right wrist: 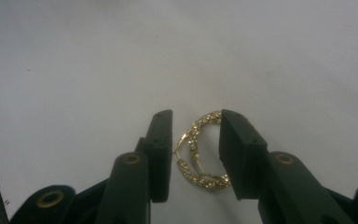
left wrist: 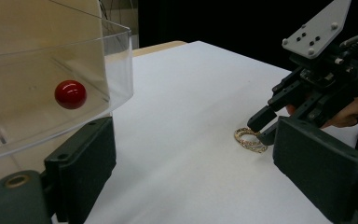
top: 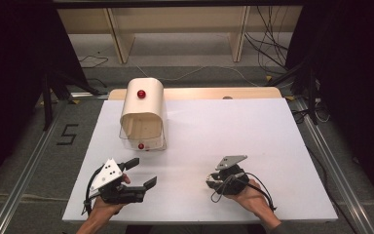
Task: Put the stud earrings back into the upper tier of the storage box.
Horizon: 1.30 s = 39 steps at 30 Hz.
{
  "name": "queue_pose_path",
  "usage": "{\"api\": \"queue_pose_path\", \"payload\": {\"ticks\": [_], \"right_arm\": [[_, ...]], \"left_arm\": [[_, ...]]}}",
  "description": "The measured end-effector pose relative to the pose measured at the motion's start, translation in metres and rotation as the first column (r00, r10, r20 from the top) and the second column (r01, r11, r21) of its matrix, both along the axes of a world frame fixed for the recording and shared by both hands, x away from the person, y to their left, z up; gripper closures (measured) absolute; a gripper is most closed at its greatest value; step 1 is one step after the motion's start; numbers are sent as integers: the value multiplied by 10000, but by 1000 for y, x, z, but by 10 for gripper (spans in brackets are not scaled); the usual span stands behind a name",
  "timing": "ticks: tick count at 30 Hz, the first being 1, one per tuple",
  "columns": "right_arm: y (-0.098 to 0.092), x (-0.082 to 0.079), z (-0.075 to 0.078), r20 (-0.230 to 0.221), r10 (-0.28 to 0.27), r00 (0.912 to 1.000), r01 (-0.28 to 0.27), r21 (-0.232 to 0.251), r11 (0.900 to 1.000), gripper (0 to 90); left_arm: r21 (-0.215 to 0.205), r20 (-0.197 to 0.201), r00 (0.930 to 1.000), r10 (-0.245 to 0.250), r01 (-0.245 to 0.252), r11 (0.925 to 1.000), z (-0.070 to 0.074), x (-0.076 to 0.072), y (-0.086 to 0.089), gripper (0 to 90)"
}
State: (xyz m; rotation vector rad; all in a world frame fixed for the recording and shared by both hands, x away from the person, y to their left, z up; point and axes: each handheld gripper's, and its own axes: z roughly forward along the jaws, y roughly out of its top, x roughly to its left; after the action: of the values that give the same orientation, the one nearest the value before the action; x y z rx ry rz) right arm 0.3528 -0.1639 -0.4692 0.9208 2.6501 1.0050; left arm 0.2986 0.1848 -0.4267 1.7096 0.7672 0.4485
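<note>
A small gold jewelled hoop (right wrist: 198,125) lies on the white table top (top: 253,131). My right gripper (right wrist: 196,140) has its two black jaws pressed against the hoop's two sides. From the left gripper view, the hoop (left wrist: 250,140) rests flat under the right gripper (left wrist: 261,130). In the high view the right gripper (top: 209,183) is at the near right, held by a hand. My left gripper (top: 145,171) is at the near left, open and holding nothing, and points toward the right. Its jaws (left wrist: 191,130) stand wide apart.
A cream domed box (top: 142,114) with a clear plastic front (left wrist: 51,84) stands at the left of the table. One red knob (top: 140,93) is on its top, another (left wrist: 70,94) on the clear front. Wooden shelving and cables lie beyond the far edge.
</note>
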Motion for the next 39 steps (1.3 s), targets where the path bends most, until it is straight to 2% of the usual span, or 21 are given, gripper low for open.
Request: {"api": "queue_pose_path", "payload": {"ticks": [3, 7, 10, 14, 19, 26, 27, 28, 31, 39], "right_arm": [[4, 2, -4, -109, 110, 9999, -114, -319, 9994, 708], [5, 5, -8, -318, 77, 9995, -91, -436, 9990, 747], [6, 7, -9, -310, 7, 9995, -24, -557, 9984, 827], [6, 7, -9, -285, 217, 9994, -233, -550, 9982, 853], [1, 8, 0, -178, 131, 9998, -131, 15, 9999, 865], [-4, 8, 13, 100, 15, 9999, -20, 482, 9988, 865], [-5, 8, 19, 213, 24, 9998, -40, 734, 9973, 865], [-5, 8, 19, 213, 24, 9998, -40, 734, 9973, 865], [-7, 11, 24, 240, -51, 9997, 23, 1157, 9933, 865], [-3, 17, 41, 539, -21, 9985, -73, 1739, 9847, 865]], "left_arm": [[42, 0, 10000, -3, 3, 10000, 0, 0, 0, 128], [34, 7, 10000, -16, 16, 10000, 0, 0, 0, 128], [28, 2, 10000, -11, 11, 10000, 0, 0, 0, 128], [80, 5, 10000, -18, 18, 10000, 0, 0, 0, 129], [65, -7, 10000, -6, 6, 10000, 0, 0, 0, 129], [66, -11, 10000, 3, -3, 10000, 0, 0, 0, 129], [64, -12, 10000, 6, -5, 10000, 0, 0, 0, 129], [63, -9, 10000, 5, -5, 10000, 0, 0, 0, 129], [70, -1, 10000, 8, -8, 10000, 0, 0, 0, 129], [59, -18, 10000, 36, -35, 10000, 0, 0, 0, 128]]}}
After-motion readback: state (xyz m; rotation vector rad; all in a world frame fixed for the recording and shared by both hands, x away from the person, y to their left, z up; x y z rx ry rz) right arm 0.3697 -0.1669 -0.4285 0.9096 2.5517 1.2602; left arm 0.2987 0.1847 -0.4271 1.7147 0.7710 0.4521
